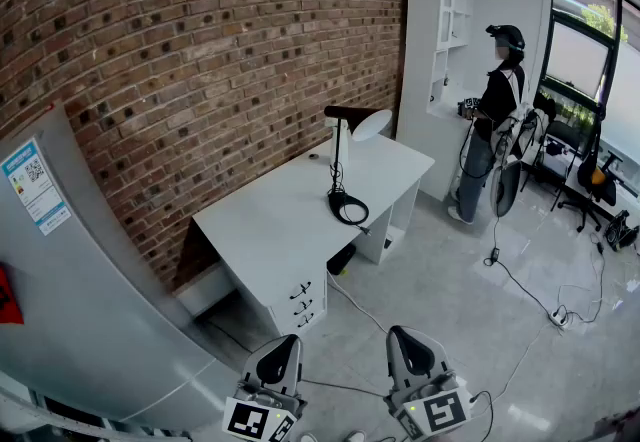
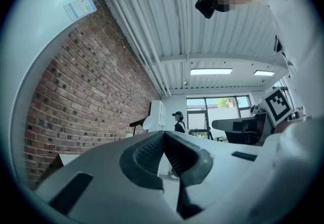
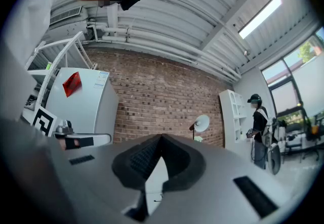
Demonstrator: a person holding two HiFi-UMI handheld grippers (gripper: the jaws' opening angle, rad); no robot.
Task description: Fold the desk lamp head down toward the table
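We hold left gripper [image 2: 163,133] and right gripper [image 3: 161,137] low, both with jaws pressed together and nothing between them. Desk lamp [image 1: 338,162] stands on white desk [image 1: 270,230] by brick wall [image 1: 200,50], well apart from both, head raised.

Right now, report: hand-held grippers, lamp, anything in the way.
Left hand-held gripper shut, empty. Right hand-held gripper shut, empty. Desk lamp not folded, on desk, out of reach. Person stands by shelf, beside desk.

wall [image 1: 200,50]: rough brick | desk [image 1: 270,230]: smooth matt top | floor [image 1: 470,330]: smooth, slightly glossy
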